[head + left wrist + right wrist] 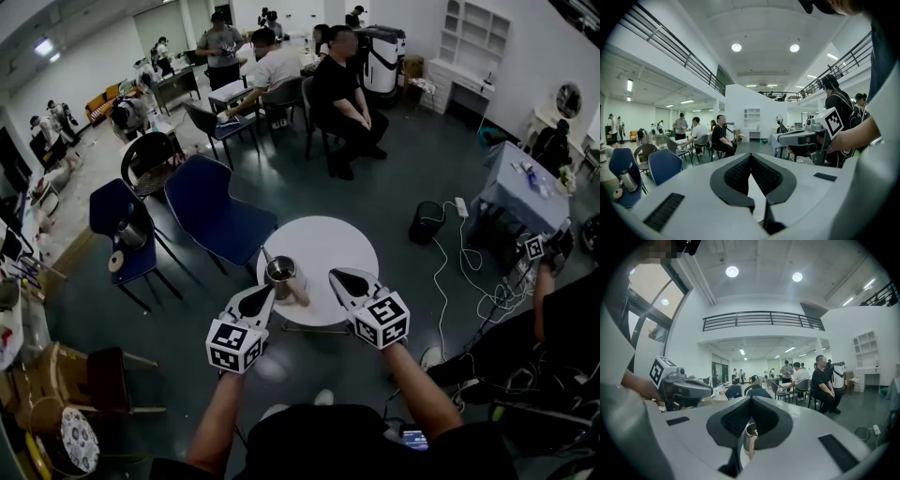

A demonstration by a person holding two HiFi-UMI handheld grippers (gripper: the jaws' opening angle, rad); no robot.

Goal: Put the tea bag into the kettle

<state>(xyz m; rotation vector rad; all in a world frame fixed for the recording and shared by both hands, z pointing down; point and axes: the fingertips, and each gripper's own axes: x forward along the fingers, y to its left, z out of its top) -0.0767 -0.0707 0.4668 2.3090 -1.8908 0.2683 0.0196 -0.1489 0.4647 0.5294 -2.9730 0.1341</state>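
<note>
We judge the task to be at its very start: the kettle (279, 271) stands open-topped near the front edge of the round white table (330, 242), its wooden handle pointing toward us, and we cannot find a tea bag anywhere on the table or in either tool (it may be too small to make out from the head view). The next move, as we see it, calls for locating the bag, parting one pair of jaws and pinching it before carrying it over the kettle's mouth. The left gripper (751, 157) hovers just left of the kettle with its jaws brought together at the tips and nothing between them. The right gripper (751, 399) hovers just right of the kettle, likewise closed and empty; the kettle only shows beyond it, through the slot below the tips.
</note>
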